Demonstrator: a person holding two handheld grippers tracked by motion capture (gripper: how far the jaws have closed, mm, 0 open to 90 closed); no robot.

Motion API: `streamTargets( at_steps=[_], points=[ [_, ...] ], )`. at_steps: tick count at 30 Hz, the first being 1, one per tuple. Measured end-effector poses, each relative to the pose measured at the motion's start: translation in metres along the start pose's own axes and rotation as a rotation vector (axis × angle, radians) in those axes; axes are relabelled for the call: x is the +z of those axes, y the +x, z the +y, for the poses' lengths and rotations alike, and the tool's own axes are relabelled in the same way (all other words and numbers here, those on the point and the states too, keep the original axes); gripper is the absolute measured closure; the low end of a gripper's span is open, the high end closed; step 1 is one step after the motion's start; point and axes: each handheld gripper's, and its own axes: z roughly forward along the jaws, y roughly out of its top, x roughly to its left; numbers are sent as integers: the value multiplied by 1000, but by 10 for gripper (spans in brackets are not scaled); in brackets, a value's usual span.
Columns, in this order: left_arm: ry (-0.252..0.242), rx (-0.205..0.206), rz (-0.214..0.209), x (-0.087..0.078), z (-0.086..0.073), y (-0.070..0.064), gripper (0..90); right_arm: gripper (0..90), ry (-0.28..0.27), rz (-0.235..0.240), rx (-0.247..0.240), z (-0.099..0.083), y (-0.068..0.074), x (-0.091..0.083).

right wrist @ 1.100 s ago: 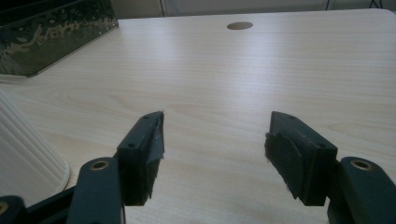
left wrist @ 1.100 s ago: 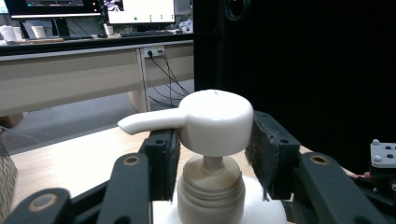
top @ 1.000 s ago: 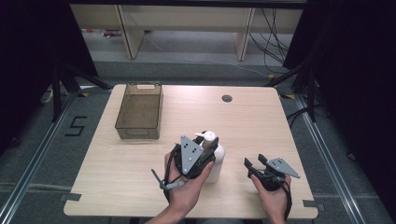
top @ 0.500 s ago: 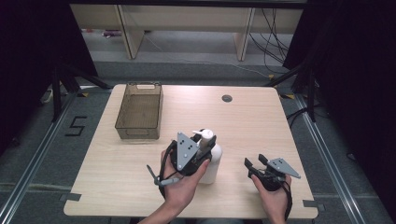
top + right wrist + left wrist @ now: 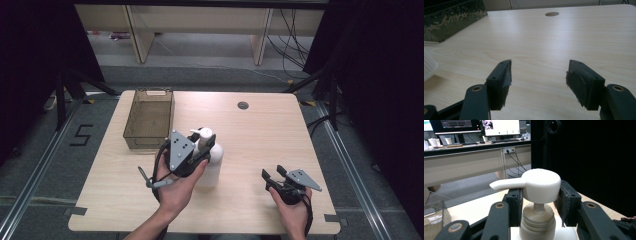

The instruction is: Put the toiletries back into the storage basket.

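Left gripper (image 5: 202,150) is pinching the pump head (image 5: 541,185) of the white pump bottle (image 5: 211,167), standing mid-table just right of the tinted bin (image 5: 149,120). Right gripper (image 5: 274,180) is resting spread, holding nothing, on the table (image 5: 270,130).

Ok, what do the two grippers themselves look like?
Both are black with two blocky jaws and brass-ringed pivot holes. The left gripper and the right gripper each carry a grey three-cornered plate on top. A black cable loops beside the left one.
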Motion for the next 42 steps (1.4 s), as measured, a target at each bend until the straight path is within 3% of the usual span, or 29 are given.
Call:
streamTargets(
  at_steps=[1, 3, 11, 33, 36, 38, 42],
  points=[
    [-15, 32, -2, 1, 1, 4, 593, 371, 1, 0, 1, 0, 0, 0],
    [-10, 32, 1, -1, 2, 9, 594, 370, 0, -3, -2, 0, 0, 0],
    [-17, 19, 20, -7, 3, 26, 593, 371, 18, 0, 3, 0, 0, -1],
    [-25, 8, 78, -18, 7, 60, 594, 371, 6, -4, 13, 0, 1, 0],
    [-24, 10, 86, -20, 9, 65, 594, 371, 0, -5, 4, 0, 0, 0],
    [-25, 9, 93, -21, 10, 68, 594, 371, -16, -10, -42, 0, -3, 1],
    [-22, 7, 112, -23, 10, 77, 594, 370, -15, -9, -39, 0, -3, 1]
  ],
)
